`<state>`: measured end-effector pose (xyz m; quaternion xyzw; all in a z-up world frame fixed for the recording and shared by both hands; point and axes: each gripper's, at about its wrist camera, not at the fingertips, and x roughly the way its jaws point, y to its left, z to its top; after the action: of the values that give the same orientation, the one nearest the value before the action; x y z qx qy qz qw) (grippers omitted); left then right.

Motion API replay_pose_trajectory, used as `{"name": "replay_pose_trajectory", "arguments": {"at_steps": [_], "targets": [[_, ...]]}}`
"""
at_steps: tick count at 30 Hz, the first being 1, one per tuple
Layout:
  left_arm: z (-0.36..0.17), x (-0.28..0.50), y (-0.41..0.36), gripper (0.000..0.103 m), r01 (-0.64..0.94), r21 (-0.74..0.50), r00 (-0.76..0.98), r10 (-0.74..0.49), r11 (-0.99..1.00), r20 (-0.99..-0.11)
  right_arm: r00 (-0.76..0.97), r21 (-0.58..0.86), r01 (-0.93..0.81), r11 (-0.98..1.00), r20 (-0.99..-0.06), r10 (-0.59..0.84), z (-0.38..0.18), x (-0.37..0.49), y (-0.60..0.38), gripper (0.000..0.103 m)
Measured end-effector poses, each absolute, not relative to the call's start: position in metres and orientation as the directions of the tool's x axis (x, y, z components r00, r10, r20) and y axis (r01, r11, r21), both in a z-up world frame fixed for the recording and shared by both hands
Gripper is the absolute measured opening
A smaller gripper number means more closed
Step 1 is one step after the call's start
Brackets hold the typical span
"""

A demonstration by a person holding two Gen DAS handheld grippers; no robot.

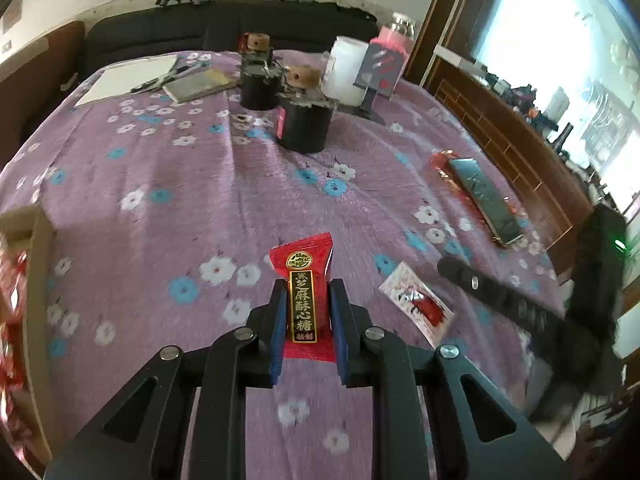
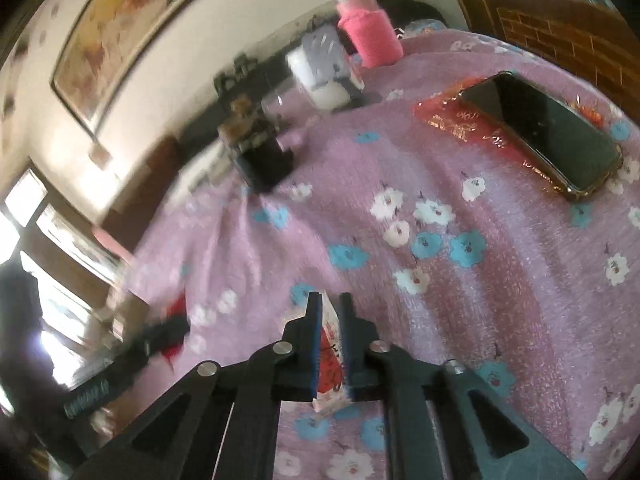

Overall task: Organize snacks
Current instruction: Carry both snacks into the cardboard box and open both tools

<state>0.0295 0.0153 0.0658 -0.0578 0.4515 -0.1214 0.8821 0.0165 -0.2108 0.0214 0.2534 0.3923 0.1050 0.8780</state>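
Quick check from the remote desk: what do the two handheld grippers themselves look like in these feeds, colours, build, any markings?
Both look alike. The left gripper and right gripper have matte black linkage arms with triangular cut-outs, joined by round silver pivot bolts. Each finger ends in a narrow black tip lined with a blue pad. No cables or sleeves are visible. In the left wrist view, the right gripper's body shows a small green light.

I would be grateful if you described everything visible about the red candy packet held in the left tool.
The red candy packet is a long, glossy, plastic-looking wrapper, sealed, with a serrated far end. A black panel edged in gold runs down its face, with gold Chinese characters and a round gold emblem above. It lies lengthwise between the blue pads of the left tool, which is shut on its sides. Its far end sticks out past the fingertips, above the purple floral cloth; whether it touches the cloth is unclear.
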Motion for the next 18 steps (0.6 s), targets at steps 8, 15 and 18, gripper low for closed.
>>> {"name": "replay_pose_trajectory", "arguments": {"at_steps": [8, 15, 18], "targets": [[0.071, -0.010, 0.051, 0.017, 0.122, -0.282, 0.573, -0.299, 0.952, -0.763, 0.617, 0.495, -0.039, 0.868, -0.671, 0.411, 0.019, 0.023, -0.192, 0.059], [0.077, -0.049, 0.094, 0.017, 0.059, -0.317, 0.611, -0.285, 0.947, -0.739, 0.604, 0.231, -0.156, 0.960, -0.747, 0.278, 0.019, 0.018, -0.141, 0.060], [0.081, -0.062, 0.113, 0.017, 0.031, -0.326, 0.631, -0.271, 0.945, -0.727, 0.611, 0.152, -0.151, 0.977, -0.763, 0.213, 0.019, 0.017, -0.135, 0.043]]}}
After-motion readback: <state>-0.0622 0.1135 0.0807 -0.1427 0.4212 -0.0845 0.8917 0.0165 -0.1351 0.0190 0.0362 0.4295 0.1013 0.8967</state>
